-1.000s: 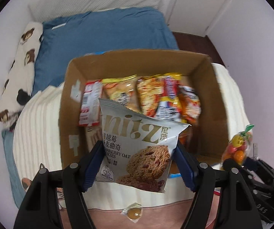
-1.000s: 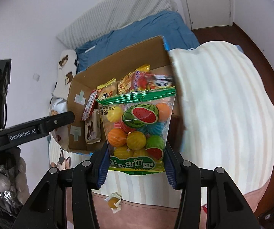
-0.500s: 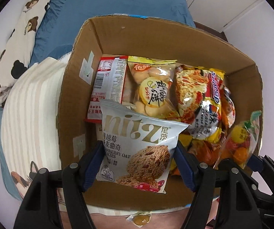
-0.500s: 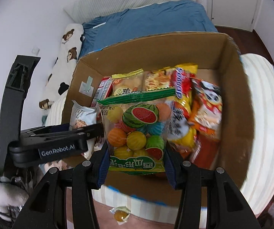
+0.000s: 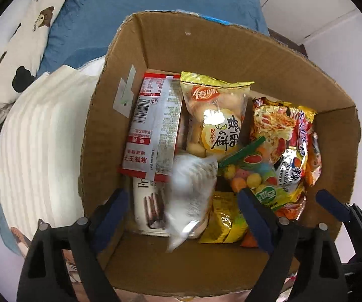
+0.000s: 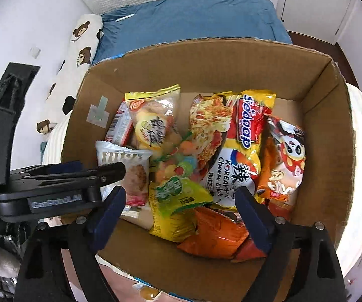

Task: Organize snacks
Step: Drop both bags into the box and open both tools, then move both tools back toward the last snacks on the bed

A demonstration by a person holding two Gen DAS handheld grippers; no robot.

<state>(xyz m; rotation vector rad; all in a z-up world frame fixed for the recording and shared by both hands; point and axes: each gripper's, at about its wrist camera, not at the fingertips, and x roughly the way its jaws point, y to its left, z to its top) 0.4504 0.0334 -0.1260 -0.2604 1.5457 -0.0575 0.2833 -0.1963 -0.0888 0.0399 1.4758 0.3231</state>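
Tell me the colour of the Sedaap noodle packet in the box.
Mostly yellow, with a red band behind the logo, on the noodle packet; the right wrist view shows it best.

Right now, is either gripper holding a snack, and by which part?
Neither. The left gripper and right gripper are open and empty; the cookie bag and fruit candy bag are in the box.

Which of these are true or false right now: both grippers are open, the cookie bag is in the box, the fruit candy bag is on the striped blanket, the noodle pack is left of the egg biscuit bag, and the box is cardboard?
1. Both the left gripper and the right gripper are open. True.
2. The cookie bag is in the cardboard box. True.
3. The fruit candy bag is on the striped blanket. False: it is inside the box among other snacks.
4. The noodle pack is left of the egg biscuit bag. False: it is to the right.
5. The box is cardboard. True.
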